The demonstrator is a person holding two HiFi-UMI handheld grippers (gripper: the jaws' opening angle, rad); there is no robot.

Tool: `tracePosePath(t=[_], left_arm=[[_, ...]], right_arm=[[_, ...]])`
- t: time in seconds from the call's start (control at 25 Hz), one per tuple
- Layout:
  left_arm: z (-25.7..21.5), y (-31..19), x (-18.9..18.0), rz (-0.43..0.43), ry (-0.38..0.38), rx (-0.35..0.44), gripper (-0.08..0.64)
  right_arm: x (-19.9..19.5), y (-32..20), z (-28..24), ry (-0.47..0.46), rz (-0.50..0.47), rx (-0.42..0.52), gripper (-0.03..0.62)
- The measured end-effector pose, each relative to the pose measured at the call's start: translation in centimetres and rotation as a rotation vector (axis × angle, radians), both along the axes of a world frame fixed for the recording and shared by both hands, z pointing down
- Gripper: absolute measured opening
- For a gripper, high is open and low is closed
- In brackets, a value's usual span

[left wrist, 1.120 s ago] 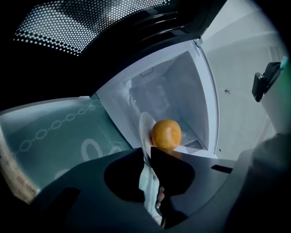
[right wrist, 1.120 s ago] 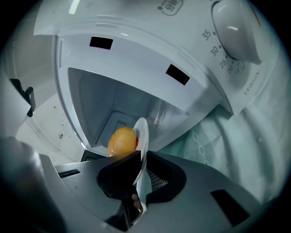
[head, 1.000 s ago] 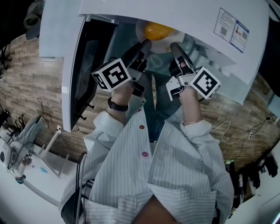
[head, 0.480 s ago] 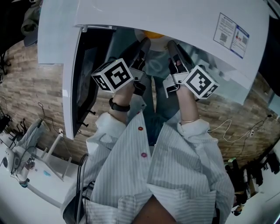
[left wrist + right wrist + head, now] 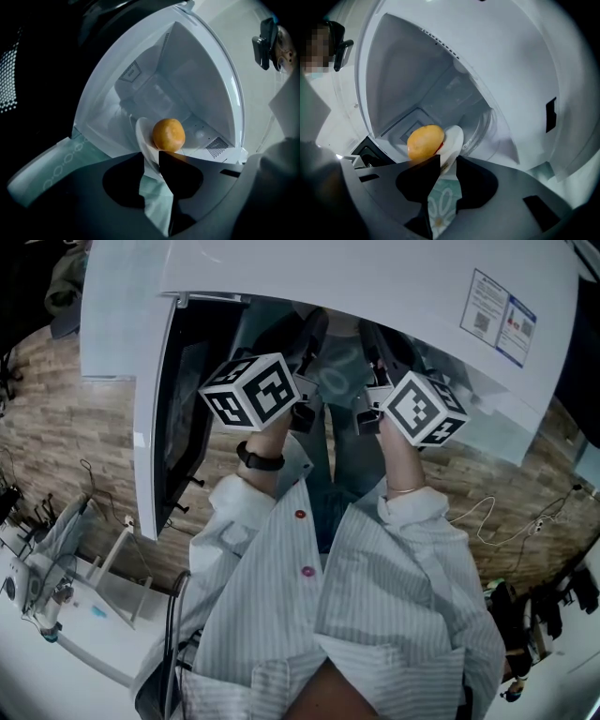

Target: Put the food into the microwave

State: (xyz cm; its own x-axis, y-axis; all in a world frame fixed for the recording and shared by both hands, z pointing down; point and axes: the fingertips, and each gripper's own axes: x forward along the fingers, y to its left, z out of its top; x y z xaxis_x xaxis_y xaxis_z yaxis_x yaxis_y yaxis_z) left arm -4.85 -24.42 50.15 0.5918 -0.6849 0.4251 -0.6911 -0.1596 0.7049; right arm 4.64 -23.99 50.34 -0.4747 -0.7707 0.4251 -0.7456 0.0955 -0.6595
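Note:
An orange (image 5: 168, 134) (image 5: 425, 141) lies on a small white plate (image 5: 143, 140) (image 5: 453, 140) inside the open white microwave (image 5: 375, 277). My left gripper (image 5: 150, 157) stands at the plate's near rim. Its jaws have just been opening: the rim is still between them, with a gap at the pads. My right gripper (image 5: 447, 161) is at the opposite rim, its jaws likewise just opened, slack around the edge. In the head view only the marker cubes (image 5: 251, 390) (image 5: 424, 409) and the arms show; plate and orange are hidden under the microwave's top.
The microwave door (image 5: 155, 418) hangs open at the left. A glass turntable (image 5: 485, 126) lies on the oven floor. A teal patterned cloth (image 5: 70, 150) (image 5: 440, 206) covers the surface in front. Wooden floor (image 5: 56, 399), cables (image 5: 506, 521) and a white stand (image 5: 84, 596) lie around.
A second ago the orange and plate showed at the microwave's mouth in the head view; now they are out of sight under its top. Both marker cubes have rolled.

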Motion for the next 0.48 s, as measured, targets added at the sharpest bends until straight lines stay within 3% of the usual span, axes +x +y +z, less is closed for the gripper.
tracePosePath(t=[0.48], left_arm=[[0.3,-1.4,0.3,0.023,-0.152,0.060,0.146]], right_arm=[[-0.4,-1.2,-0.3,0.157,-0.019,0.055,0.128]])
